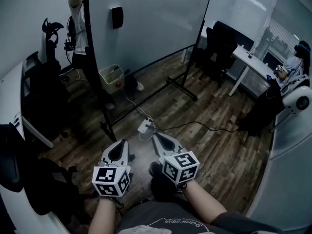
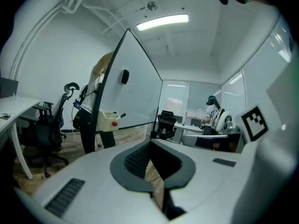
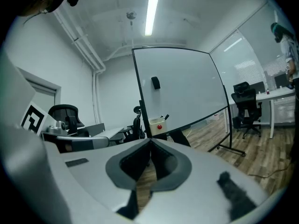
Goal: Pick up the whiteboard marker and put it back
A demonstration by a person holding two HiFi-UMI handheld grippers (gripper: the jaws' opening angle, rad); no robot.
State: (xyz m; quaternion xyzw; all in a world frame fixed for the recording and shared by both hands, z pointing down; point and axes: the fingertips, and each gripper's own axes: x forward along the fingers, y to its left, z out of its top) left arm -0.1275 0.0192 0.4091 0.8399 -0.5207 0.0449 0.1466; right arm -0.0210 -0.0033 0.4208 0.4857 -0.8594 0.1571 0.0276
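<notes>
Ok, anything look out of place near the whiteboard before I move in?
Nothing spilled or damaged. A white power strip lies loose on the floor before the whiteboard, its cable trailing off to the right: possibly a trip hazard.

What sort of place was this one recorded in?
Most likely an office or meeting room: a free-standing whiteboard on wood-look flooring, with black office chairs and a white desk beyond.

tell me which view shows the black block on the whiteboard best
Head view: the black block is largest there, on the whiteboard. The right gripper view shows it smaller; the left gripper view shows it small, at a steep slant.
</notes>
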